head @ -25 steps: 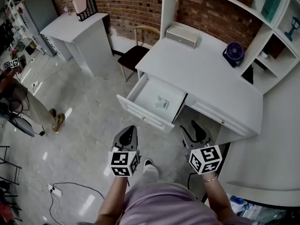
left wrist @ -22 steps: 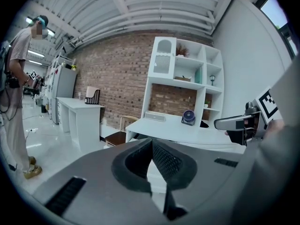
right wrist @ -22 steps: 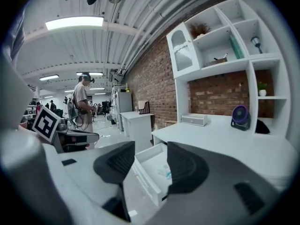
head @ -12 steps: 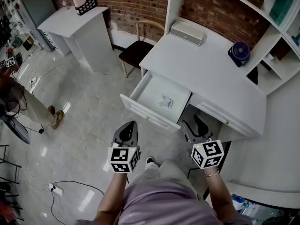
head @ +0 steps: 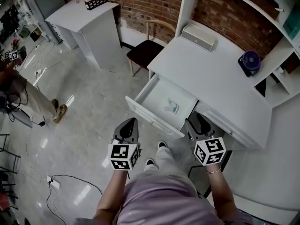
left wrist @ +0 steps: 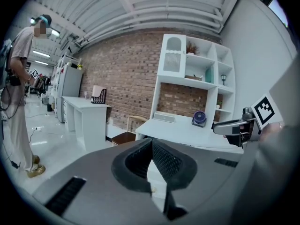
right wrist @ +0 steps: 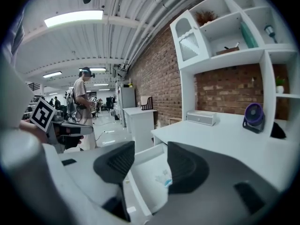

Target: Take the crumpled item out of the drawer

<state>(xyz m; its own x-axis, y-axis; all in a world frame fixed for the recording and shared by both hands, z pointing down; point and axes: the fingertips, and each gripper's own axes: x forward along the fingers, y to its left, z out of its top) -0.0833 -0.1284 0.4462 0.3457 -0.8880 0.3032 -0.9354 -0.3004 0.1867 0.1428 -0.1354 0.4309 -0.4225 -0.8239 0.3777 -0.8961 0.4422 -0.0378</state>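
The white drawer [head: 146, 114] stands pulled out of the desk [head: 211, 74]. A small crumpled item [head: 171, 107], pale with a teal bit, lies on the drawer's floor. My right gripper [head: 197, 122] hovers open at the drawer's near right corner, well short of the item. Along its jaws I see the crumpled item [right wrist: 163, 177] lying in the drawer [right wrist: 140, 165], with nothing between the pads of the right gripper [right wrist: 151, 153]. My left gripper [head: 130, 122] hangs over the floor in front of the drawer, apart from it. The pads of the left gripper [left wrist: 151, 144] meet with nothing in them.
A wooden chair [head: 147, 50] stands left of the desk, beside a white side table [head: 89, 20]. On the desk are a white box [head: 199, 36] and a purple fan [head: 249, 62]. A person [head: 26, 95] stands at far left. Cables [head: 61, 182] lie on the floor.
I have stepped toward the desk. Both grippers have come closer to the drawer, and the right one has reached its near corner. Neither gripper's jaws have changed.
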